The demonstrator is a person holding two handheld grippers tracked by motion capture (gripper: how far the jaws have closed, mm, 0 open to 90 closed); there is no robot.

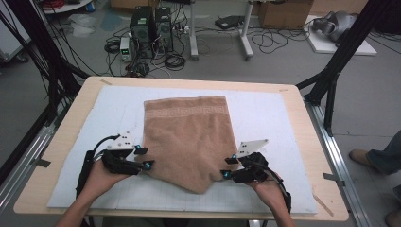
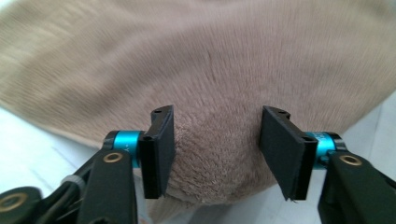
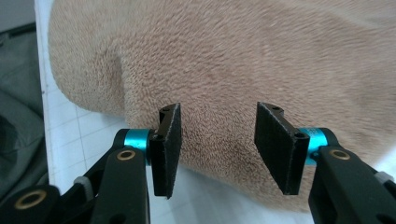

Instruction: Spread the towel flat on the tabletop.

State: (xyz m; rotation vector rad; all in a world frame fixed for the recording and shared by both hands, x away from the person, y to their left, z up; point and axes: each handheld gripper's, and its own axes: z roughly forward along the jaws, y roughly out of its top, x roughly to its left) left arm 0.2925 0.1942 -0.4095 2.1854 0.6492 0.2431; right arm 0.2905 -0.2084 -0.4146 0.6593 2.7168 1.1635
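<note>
Tan towel (image 1: 189, 139) lies flat mid-table on the white mat (image 1: 269, 113), patterned band at the far end, near edge sagging to a rounded point. Left gripper (image 1: 144, 158) sits at its near-left edge, jaws spread w/ towel fabric bulging between them, not pinched. Right gripper (image 1: 229, 167) at the near-right edge, jaws likewise apart over the pile. Wooden table (image 1: 302, 101) underneath.

towel (image 2: 210, 56) blurred and cut off by the left gripper view's edges.
</note>
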